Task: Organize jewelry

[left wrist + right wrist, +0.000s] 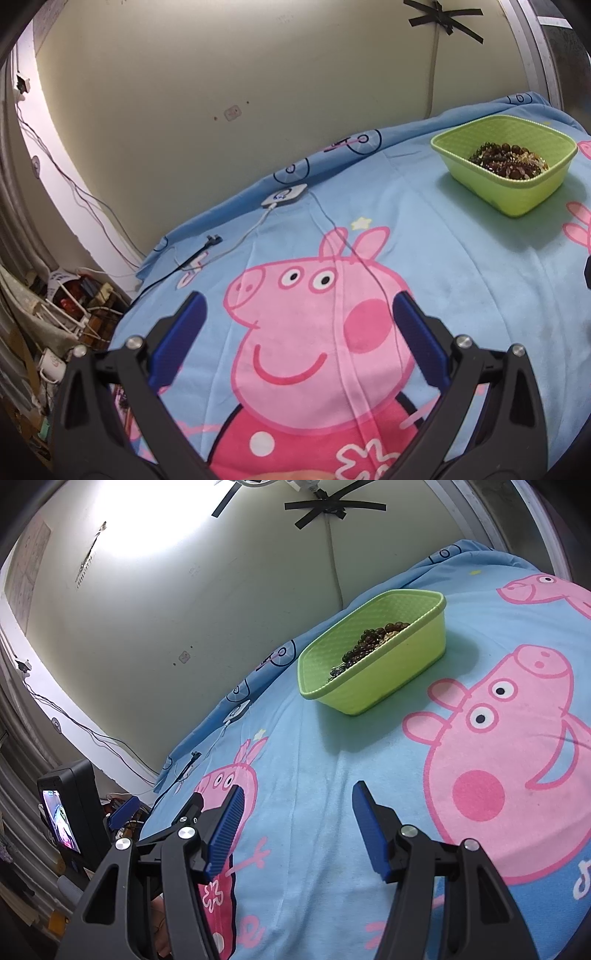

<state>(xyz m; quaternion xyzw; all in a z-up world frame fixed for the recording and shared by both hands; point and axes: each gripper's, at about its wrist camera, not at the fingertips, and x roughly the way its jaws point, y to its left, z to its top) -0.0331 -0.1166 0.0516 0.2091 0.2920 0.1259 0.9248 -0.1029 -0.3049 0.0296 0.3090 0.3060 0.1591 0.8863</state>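
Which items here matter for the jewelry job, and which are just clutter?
Job:
- green plastic basket
- beaded bracelets piled inside it
- left gripper, open
- right gripper, open

Lying about:
- white charger puck and its white cable
- black clip on the Peppa Pig blanket
- black tape on the wall

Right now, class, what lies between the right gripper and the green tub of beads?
Only bare cartoon-print blanket separates the open right gripper from the green tub; the right wrist view shows this.
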